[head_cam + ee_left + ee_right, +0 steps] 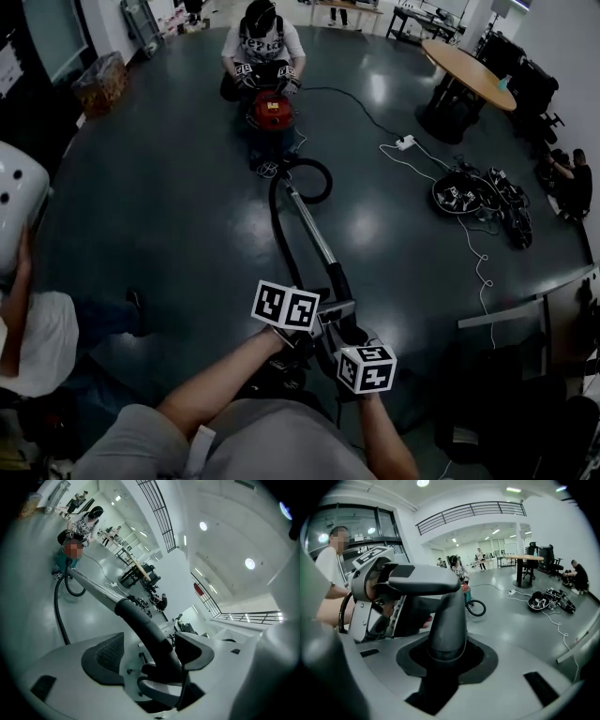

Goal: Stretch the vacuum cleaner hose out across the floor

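Both claws are right up at the near end of the machine. The right claw [446, 658] is clamped narrow on the dark handle [447, 616], which rises straight out from between its jaws. The left claw [150, 656] stands wide. The same handle runs through its gap and lies against the pad at 3 o'clock, with bare space showing before the pad at 9 o'clock, so there is no squeeze from that side.

From the head view, the handle joins a silver wand [314, 230] that runs away from the claws toward 11 o'clock. The black hose [275, 220] lies on the floor [169, 206] just beside the wand, on its 9 o'clock side. It curves up toward 12 o'clock and curls into a loop near the far end of the wand. That puts the hose ahead of both claws, apart from them, with only the handle in their reach.

Further on at 12 o'clock sits the red vacuum cleaner [271, 111], just past the loop. A crouched person [261, 37] is behind it with marker cubes held over its top. Out at 2 o'clock stands a round counter [467, 70], and below it, near 3 o'clock, a heap of cables [478, 192] lies on the floor. At 9 o'clock a second person in a white shirt [33, 337] sits at the edge of the head view.
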